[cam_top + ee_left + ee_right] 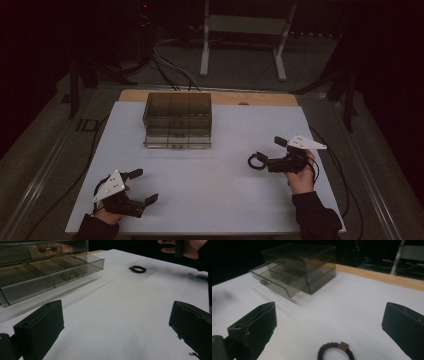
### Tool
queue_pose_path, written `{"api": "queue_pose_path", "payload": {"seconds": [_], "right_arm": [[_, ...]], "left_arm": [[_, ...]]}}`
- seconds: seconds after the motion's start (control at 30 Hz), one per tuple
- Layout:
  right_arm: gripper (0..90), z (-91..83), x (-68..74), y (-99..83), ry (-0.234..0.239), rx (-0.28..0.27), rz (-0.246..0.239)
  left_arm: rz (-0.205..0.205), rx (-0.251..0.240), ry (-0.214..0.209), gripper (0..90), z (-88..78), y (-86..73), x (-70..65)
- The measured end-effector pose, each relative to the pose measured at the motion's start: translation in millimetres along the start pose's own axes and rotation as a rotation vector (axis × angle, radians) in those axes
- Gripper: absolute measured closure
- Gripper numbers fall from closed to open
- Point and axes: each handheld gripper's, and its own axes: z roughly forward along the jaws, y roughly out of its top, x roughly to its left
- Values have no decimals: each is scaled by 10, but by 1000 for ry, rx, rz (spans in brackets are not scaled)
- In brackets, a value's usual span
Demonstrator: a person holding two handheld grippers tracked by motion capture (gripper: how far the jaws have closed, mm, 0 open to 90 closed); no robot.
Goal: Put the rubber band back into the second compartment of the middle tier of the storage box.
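The person looks to be at the reaching step: the right gripper (264,161), at the right middle of the high view, is aimed at a small black bracelet (256,161) lying flat on the white table (210,195), and nothing has been picked up yet. In the right gripper view the bracelet (335,351) sits at the bottom centre of the frame, between the two black jaws and a little ahead of them, with a small brown bead on its rim; the jaws stand wide apart and hold nothing, and I cannot tell whether they touch the band. My guess is that the next move calls for lowering the jaws around one side of the band and closing on it, then carrying it towards the smoky clear drawer box (178,120) at the upper centre of the high view, whose bottom drawer (50,277) stands pulled out with its dividers showing. The band is thin and lies flush with the table, so the pinch will need to come in low. The left gripper (144,187), at the lower left of the high view, is likewise spread wide and empty, held well apart from both the box and the bracelet; in the left gripper view the bracelet (137,269) lies far off at the upper right.
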Motion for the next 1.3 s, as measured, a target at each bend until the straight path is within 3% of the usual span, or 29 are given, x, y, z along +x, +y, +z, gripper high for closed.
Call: {"api": "queue_pose_path", "payload": {"seconds": [0.23,0.37,0.53,0.57,0.63,0.77,1.0,1.1,1.17,1.2,1.3], "right_arm": [[0,55,-75,-42,-36,26,-1],[0,98,-136,-82,-42,62,50],[0,132,-156,-115,-62,84,60],[0,165,-186,-154,-88,109,83],[0,182,-199,-175,-102,127,87],[59,220,-211,-214,-140,153,110],[147,299,-195,-281,-154,228,92],[272,313,-189,-293,-168,265,108],[297,315,-188,-293,-167,274,118],[369,313,-190,-292,-175,287,122],[423,317,-197,-301,-180,303,128]], "left_arm": [[6,2,-1,4,3,4,-4],[5,3,-1,4,-1,4,-5],[3,1,-1,4,1,5,-3],[7,3,0,4,1,4,-6],[5,2,-1,4,1,6,-3],[6,3,0,4,-2,5,-4],[10,4,0,4,-4,8,-7],[9,2,1,4,-10,7,-3],[9,1,0,4,-9,9,-3],[7,0,1,4,-8,9,-1],[9,5,0,4,-4,6,-6]]}}
